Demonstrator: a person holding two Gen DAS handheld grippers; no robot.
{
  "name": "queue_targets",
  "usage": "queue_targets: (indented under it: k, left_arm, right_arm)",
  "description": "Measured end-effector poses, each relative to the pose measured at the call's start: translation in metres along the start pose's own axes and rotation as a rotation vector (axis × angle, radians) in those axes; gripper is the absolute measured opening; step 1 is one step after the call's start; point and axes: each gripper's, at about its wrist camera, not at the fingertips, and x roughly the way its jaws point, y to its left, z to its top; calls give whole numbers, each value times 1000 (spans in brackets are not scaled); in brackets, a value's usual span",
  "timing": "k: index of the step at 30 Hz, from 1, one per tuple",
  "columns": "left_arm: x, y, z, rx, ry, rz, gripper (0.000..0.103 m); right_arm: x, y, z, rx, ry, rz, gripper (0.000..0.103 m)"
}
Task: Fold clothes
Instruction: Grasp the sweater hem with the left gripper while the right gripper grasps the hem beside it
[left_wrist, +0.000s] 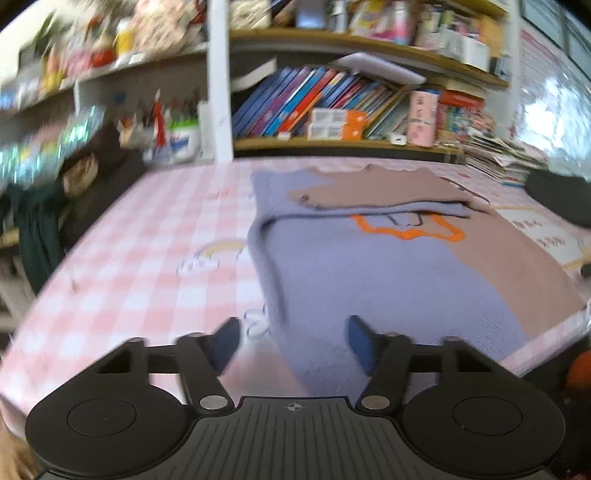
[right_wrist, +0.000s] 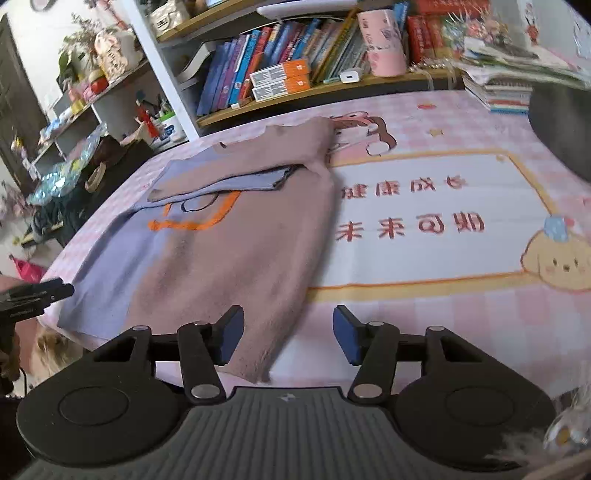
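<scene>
Both pairs of tongs hover over the near hem of a two-colour sweater (right_wrist: 221, 236), jaws roughly half spread and holding nothing.

Going left to right, the left gripper (left_wrist: 293, 341) sits at six o'clock in its own view, over the blue half of the garment just inside its left edge; the blue pads stand clear of the knit, which shows between them. The placing looks chosen so that this corner of the hem can be pinched. The same tool shows in the right wrist view as a dark tip at about nine o'clock.

Next comes the sweater itself, lying flat on the pink checked tablecloth (left_wrist: 122, 266), collar toward the bookshelf (right_wrist: 280, 74) at twelve o'clock. Its sleeves are already laid across the chest, covering part of the orange outline (right_wrist: 192, 221), so the remaining fold probably runs hem to collar.

Farthest right, the right gripper (right_wrist: 288, 334) hangs at six o'clock with the brown half's right hem corner between its pads, apparently untouched. A matching grip there would let both corners rise evenly.
</scene>
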Motion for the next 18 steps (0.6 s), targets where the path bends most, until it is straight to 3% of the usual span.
queue_targets:
  k: [6,8,9,11,14,18]
  left_arm:
    - [4,15,-4,-104,29,-28,22]
    - [6,16,-3,-126,32,-58,12]
    - [8,16,-2,-137,30,-66,6]
    - [4,13,5,-161,-11,-101,4]
    - [-6,2,20,-115,-62,-131,4]
    - [2,1,20,-93,-24,-118,7]
  right_arm:
    - [12,3,-2,1,12,22,39]
    - [16,8,-3,-26,17,16,15]
    - [18,9,-2,-31,20,24,10]
    - [20,12,2,-33,20,47,7]
    - [5,10,18,20,-58,163,6]
    - [2,15,19,-13,-63,137,6]
